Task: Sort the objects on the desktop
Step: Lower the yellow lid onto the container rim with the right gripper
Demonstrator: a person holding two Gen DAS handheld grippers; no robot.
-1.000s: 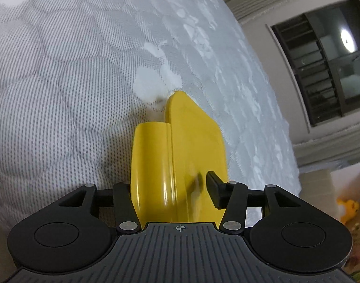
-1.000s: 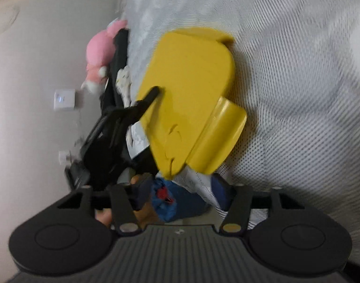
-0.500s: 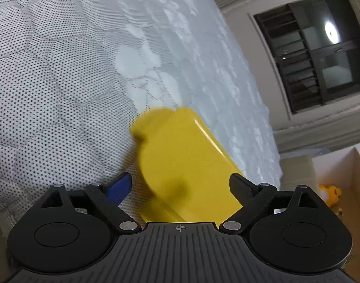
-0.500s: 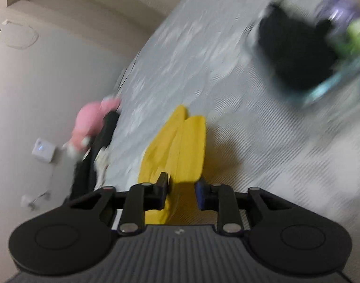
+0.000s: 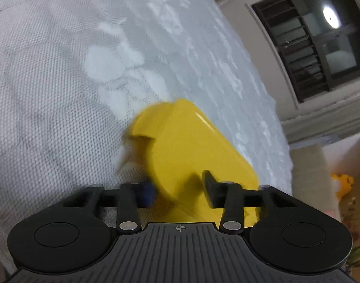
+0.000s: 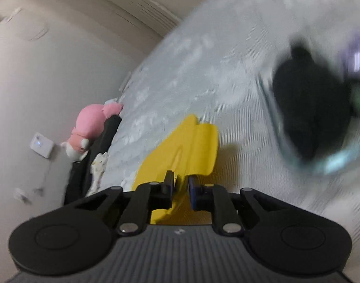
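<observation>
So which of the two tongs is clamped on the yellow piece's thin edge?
The right tongs: their fingers pinch the yellow piece edge-on. The left tongs have just been closing, straddling its broad face with a wider gap.

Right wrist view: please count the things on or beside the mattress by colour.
Yellow: 1, the yellow plastic piece
Pink: 1, the pink plush toy
Black: 1, the blurred black thing
Total: 3
</observation>
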